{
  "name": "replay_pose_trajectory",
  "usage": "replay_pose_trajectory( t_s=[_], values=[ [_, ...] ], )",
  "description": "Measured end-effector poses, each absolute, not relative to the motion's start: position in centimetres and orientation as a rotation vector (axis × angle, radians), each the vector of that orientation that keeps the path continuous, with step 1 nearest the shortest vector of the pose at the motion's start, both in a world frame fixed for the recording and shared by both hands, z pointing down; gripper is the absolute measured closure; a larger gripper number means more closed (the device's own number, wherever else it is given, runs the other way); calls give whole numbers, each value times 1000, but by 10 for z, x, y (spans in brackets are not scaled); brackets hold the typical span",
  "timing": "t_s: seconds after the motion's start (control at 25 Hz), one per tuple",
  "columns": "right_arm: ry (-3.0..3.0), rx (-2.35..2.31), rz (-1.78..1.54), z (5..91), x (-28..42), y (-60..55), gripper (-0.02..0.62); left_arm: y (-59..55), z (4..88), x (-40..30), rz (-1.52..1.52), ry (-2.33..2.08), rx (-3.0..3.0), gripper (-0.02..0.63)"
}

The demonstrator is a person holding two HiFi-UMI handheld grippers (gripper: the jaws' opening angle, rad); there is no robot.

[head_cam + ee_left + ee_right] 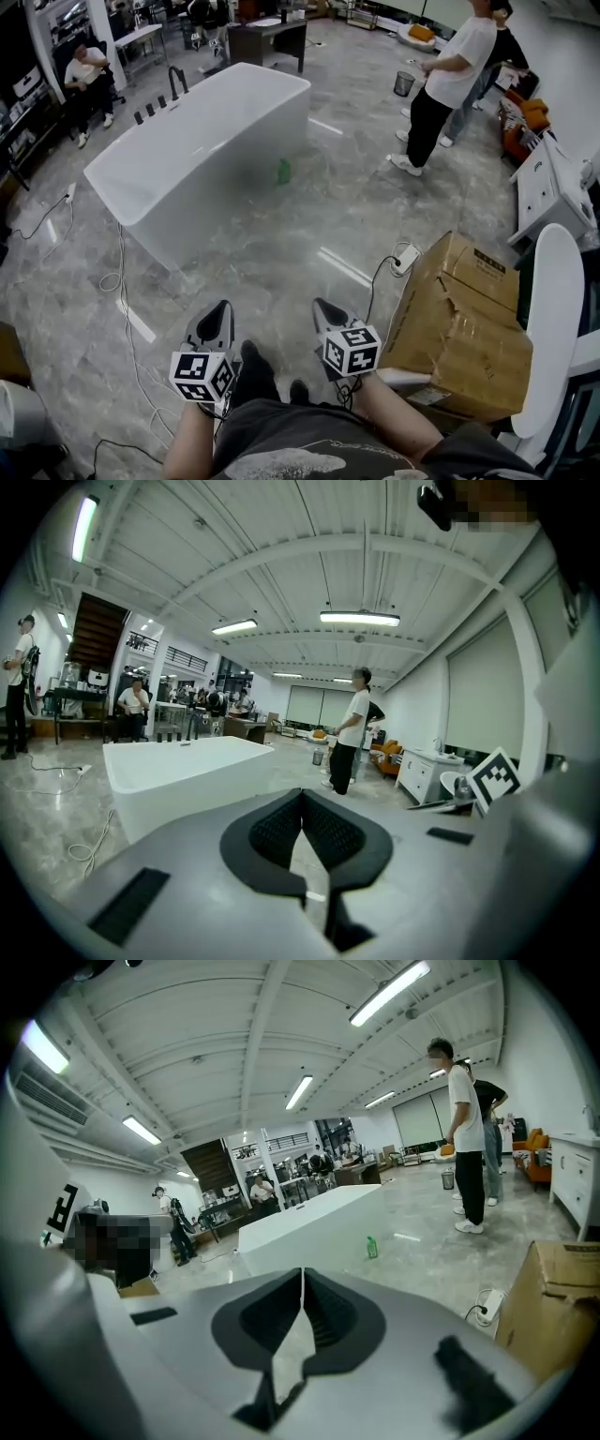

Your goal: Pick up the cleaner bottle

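The cleaner bottle [283,171] is small and green and stands upright on the grey floor, just beside the near wall of the white bathtub [202,141]. In the right gripper view the cleaner bottle [371,1247] shows far ahead, up and to the right of the jaws. It does not show in the left gripper view. My left gripper [223,309] and right gripper [321,306] are held low and close to my body, far short of the bottle. Both the left gripper [302,797] and the right gripper [302,1277] are shut with nothing in them.
A torn cardboard box [459,328] sits close on my right, with a power strip [405,259] and its cord beside it. Cables [120,281] trail over the floor at left. Two people [450,75] stand beyond the tub near a bin [403,83]. White cabinets [553,187] line the right.
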State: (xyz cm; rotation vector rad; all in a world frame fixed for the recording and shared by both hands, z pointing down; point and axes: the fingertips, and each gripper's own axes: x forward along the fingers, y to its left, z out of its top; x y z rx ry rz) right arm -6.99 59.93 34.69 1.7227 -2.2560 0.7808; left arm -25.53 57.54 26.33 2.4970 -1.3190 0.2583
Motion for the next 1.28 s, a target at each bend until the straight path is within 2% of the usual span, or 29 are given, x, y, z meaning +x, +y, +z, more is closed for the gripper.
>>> replay_pose_trajectory(
  t_s=[0.36,0.96,1.28],
  values=[
    [-2169,1730,773,366,-56,554,571,506,290,-252,274,-1271,2486,592],
    [-2003,1886,836,369,-50,378,571,317,307,-259,273,-1115,2482,594],
    [-1933,1956,836,363,-56,323,571,246,327,-267,275,-1041,2429,592]
  ],
)
